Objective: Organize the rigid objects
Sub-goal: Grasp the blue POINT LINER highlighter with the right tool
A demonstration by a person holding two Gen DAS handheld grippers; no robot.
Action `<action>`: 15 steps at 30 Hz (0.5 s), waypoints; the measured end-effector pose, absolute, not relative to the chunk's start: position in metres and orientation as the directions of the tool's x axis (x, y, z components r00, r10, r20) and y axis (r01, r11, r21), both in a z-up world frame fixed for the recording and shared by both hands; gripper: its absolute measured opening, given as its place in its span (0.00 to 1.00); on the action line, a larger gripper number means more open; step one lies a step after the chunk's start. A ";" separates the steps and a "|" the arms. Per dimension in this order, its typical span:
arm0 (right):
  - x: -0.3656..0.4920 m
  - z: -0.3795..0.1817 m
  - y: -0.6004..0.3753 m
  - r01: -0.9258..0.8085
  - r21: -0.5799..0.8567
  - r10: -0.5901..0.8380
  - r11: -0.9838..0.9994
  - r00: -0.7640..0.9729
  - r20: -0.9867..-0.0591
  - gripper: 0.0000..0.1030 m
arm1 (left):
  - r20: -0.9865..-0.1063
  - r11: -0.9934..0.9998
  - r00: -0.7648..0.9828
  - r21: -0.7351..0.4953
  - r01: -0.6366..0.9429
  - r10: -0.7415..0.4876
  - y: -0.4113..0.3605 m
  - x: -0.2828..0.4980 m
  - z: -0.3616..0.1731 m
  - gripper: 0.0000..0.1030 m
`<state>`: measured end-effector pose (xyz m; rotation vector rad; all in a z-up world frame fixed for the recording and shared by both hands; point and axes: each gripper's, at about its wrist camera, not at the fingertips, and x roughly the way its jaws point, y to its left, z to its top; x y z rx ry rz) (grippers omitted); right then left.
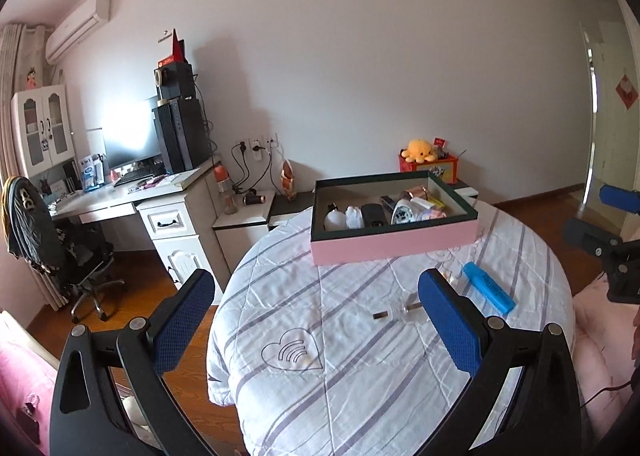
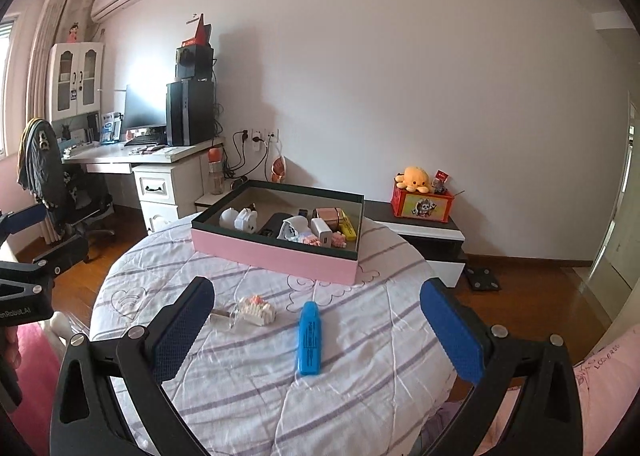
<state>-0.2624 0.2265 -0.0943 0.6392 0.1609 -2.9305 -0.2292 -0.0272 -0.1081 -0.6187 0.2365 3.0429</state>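
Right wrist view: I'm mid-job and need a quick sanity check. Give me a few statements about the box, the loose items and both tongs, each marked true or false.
1. The blue highlighter lies on the striped quilt, outside the pink box. True.
2. The right tongs are clamped on the highlighter. False: they are wide open, holding nothing.
3. The pink box already holds several items. True.
4. The small white block toy sits inside the box. False: it lies on the quilt, left of the highlighter.
5. The left tongs are shut. False: their pads are spread wide, empty.
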 end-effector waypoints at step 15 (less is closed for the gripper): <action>-0.304 -0.159 0.231 0.153 -0.056 -0.092 -0.987 -0.807 -0.584 1.00 | -0.503 -0.980 -0.864 0.158 -0.121 0.025 -0.022 -0.252 -0.147 1.00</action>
